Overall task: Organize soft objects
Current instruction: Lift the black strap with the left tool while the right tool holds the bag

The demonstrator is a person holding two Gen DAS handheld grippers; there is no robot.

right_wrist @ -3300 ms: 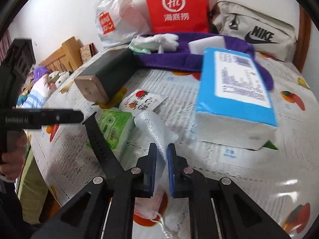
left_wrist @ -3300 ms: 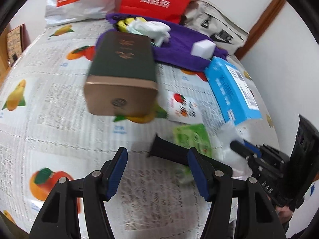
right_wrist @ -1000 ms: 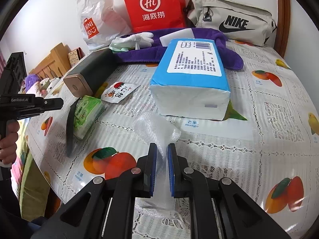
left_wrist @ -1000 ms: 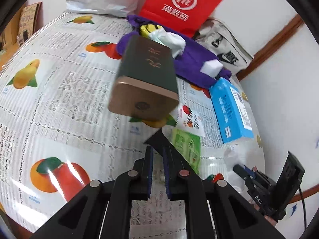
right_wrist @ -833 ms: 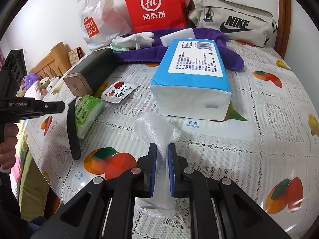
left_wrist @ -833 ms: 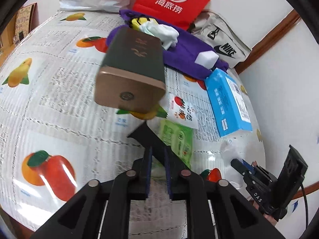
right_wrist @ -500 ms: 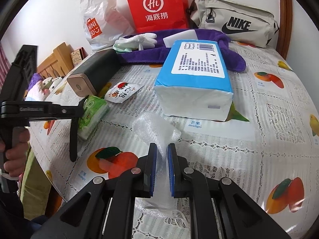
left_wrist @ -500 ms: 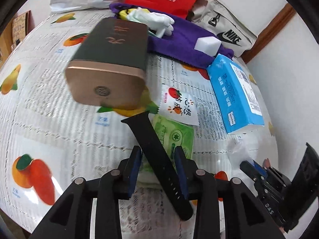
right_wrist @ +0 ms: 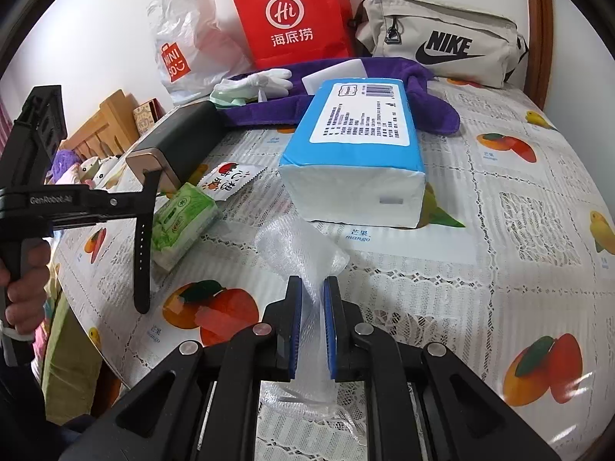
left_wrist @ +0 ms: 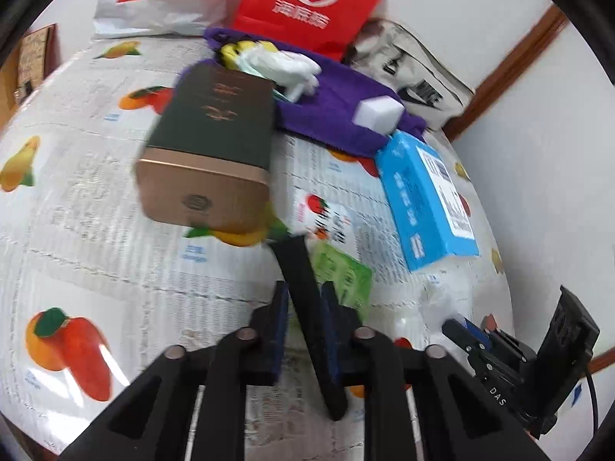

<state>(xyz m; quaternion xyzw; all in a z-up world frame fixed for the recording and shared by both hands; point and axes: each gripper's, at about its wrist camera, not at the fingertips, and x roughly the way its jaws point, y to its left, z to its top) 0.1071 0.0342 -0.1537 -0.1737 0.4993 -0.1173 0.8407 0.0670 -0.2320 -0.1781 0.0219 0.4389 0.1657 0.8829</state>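
My left gripper [left_wrist: 304, 296] is shut on a black rubber strap [left_wrist: 307, 299] and holds it above the table; the strap [right_wrist: 143, 238] hangs down from the left gripper [right_wrist: 148, 192] in the right wrist view. My right gripper [right_wrist: 311, 307] is shut on a clear bubble-wrap bag [right_wrist: 303, 253] that rests partly on the tablecloth. A green tissue pack [right_wrist: 184, 219], a blue tissue pack [right_wrist: 357, 146], a purple towel [right_wrist: 346, 92] with white gloves [right_wrist: 261, 80] and a white sponge [left_wrist: 378, 113] lie beyond.
A dark green box with a gold end [left_wrist: 215, 146] lies left of centre. A snack sachet [right_wrist: 230, 178] sits by it. A red paper bag [right_wrist: 292, 15], a Miniso bag [right_wrist: 184, 46] and a Nike pouch [right_wrist: 442, 38] line the back wall. The table edge [right_wrist: 92, 322] is at left.
My left gripper closed on the black strap and lifted it off the table; it swung and now hangs from the jaws. My right gripper stays shut on the bubble wrap, pulled back slightly.
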